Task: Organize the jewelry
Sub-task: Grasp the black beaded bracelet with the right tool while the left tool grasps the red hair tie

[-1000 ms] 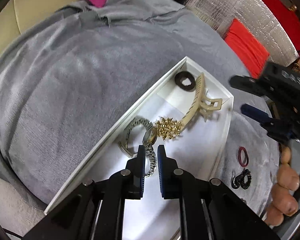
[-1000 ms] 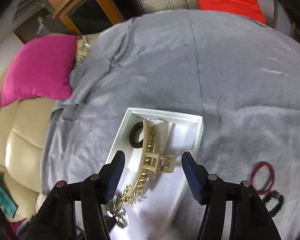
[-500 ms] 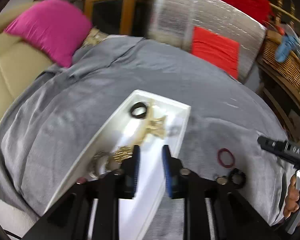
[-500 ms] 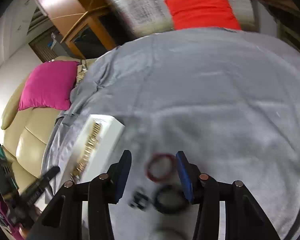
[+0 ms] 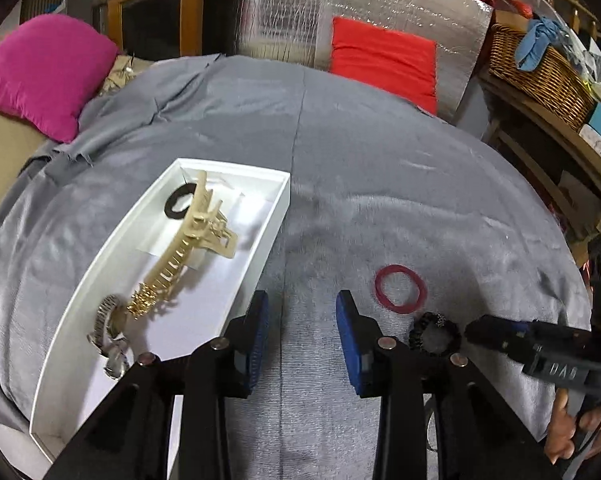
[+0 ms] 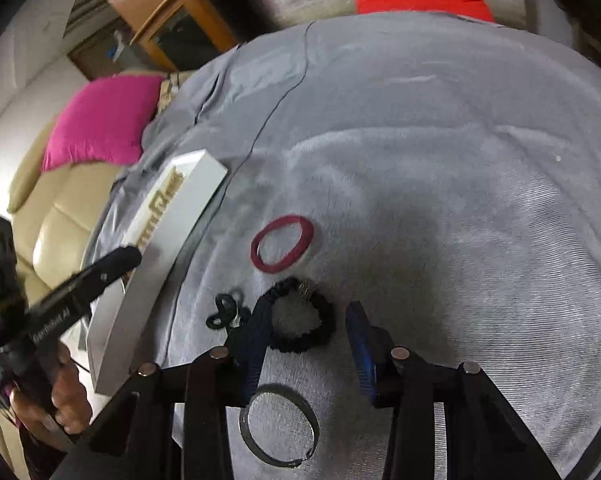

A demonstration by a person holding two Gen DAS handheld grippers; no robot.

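Observation:
A white tray point(image 5: 260, 240) on the grey cloth holds a cream hair claw point(image 5: 196, 232), a black hair tie point(image 5: 176, 204), a gold spiky piece point(image 5: 144, 304) and a silver watch point(image 5: 108, 332). My left gripper point(image 5: 302, 316) is open and empty, just right of the tray. A red band point(image 5: 400, 289) point(image 6: 282, 244) and a black scrunchie point(image 5: 434, 334) point(image 6: 300, 320) lie on the cloth. My right gripper point(image 6: 308, 336) is open, its jaws standing either side of the black scrunchie. A small black clip point(image 6: 224, 312) and a silver bangle point(image 6: 278, 424) lie close by.
A pink cushion point(image 5: 40, 72) and beige sofa point(image 6: 48, 232) are at the left. A red cushion point(image 5: 384, 60) leans on silver foil at the back. A wicker basket point(image 5: 540, 76) sits on shelves at the right. The tray shows side-on in the right wrist view point(image 6: 160, 248).
My left gripper has pulled back out of the tray, moved right and opened. My right gripper has swung right from over the tray and dropped around the black scrunchie.

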